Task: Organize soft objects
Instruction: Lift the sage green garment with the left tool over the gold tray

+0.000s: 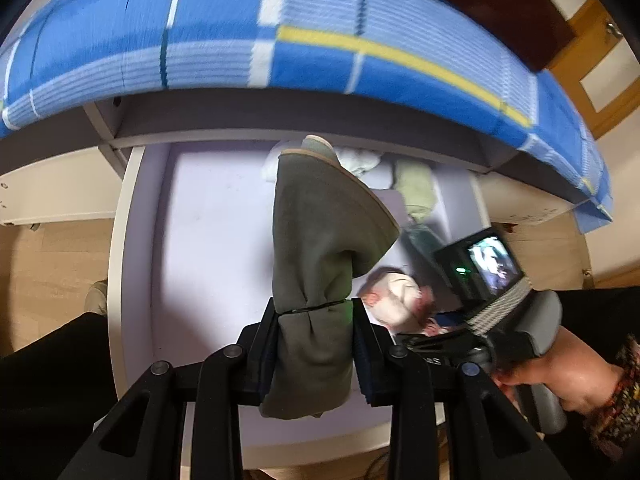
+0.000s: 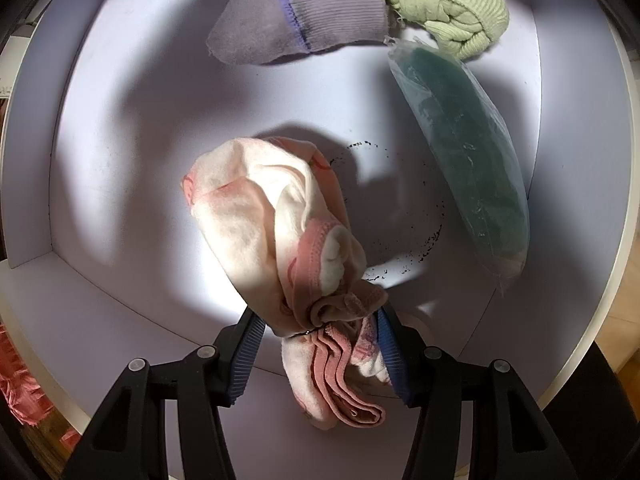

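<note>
We held the left gripper (image 1: 314,344) pointed steeply down, its jaws clenched on a rolled grey-green cloth bundle tied with a thin black band (image 1: 316,256), hanging above the pale lilac drawer (image 1: 192,208). Our right gripper (image 2: 320,344), also angled down inside that drawer, gripped a bunched pink-and-cream fabric bundle (image 2: 272,224). Beyond it lay a lilac ribbed sock (image 2: 296,16), a light-green knitted roll (image 2: 448,4) and a teal item in clear plastic (image 2: 460,144).

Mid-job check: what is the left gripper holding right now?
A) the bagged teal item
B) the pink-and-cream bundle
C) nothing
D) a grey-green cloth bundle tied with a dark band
D: in the left wrist view the left gripper has its jaws clamped on the grey-green cloth bundle, dark band around it.
</note>
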`<state>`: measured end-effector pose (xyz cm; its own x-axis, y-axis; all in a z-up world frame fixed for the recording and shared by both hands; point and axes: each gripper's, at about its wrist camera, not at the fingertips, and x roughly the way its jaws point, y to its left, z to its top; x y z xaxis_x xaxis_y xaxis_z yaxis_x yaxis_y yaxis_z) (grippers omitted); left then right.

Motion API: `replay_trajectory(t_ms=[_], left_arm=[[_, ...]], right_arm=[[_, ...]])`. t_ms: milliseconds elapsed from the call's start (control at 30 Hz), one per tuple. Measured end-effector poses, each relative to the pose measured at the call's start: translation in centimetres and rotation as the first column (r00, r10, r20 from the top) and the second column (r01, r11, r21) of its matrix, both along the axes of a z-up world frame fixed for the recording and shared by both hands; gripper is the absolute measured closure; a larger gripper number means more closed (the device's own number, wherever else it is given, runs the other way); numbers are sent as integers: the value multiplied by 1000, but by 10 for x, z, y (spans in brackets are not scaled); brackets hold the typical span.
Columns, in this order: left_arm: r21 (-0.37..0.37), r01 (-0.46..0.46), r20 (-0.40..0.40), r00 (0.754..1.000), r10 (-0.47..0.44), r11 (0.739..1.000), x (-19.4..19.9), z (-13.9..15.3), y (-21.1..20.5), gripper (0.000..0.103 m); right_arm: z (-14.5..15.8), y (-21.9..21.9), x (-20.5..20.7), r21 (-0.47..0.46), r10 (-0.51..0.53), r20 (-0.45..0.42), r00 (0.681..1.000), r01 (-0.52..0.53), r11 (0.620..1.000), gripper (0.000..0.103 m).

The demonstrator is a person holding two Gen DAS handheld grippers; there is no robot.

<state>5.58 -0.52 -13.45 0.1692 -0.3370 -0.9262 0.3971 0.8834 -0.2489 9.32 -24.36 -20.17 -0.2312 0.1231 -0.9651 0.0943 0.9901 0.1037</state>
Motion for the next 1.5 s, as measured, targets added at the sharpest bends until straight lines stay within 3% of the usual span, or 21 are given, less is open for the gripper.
replay_trajectory(t_ms=[433, 700, 767, 967, 1100, 1300, 1500], left_arm=[[-138, 102, 113, 990, -86, 985, -21, 79, 0, 71], [-264, 125, 201, 977, -72, 956, 0, 156, -1, 71], [-267, 124, 233, 971, -61, 956, 10, 173, -2, 71], [-221, 74, 324, 946, 1, 972, 60, 219, 0, 71], [-165, 41, 351, 936, 20, 985, 90, 230, 0, 71], [39, 50, 365, 929, -61, 998, 130, 209, -17, 71], [87, 28, 306, 951, -54, 996, 160, 178, -23, 71]], right_arm=[[-1, 6, 0, -6, 8, 0, 1000, -8, 1000, 46], [-1, 7, 0, -7, 9, 0, 1000, -9, 1000, 46], [-1, 8, 0, -8, 11, -1, 1000, -11, 1000, 46], [-2, 9, 0, -8, 7, -1, 1000, -7, 1000, 46], [-2, 9, 1, -8, 9, -1, 1000, -9, 1000, 45], [-2, 8, 1, -5, 6, -2, 1000, -6, 1000, 45], [-1, 4, 2, 0, 1, -5, 1000, -1, 1000, 45]])
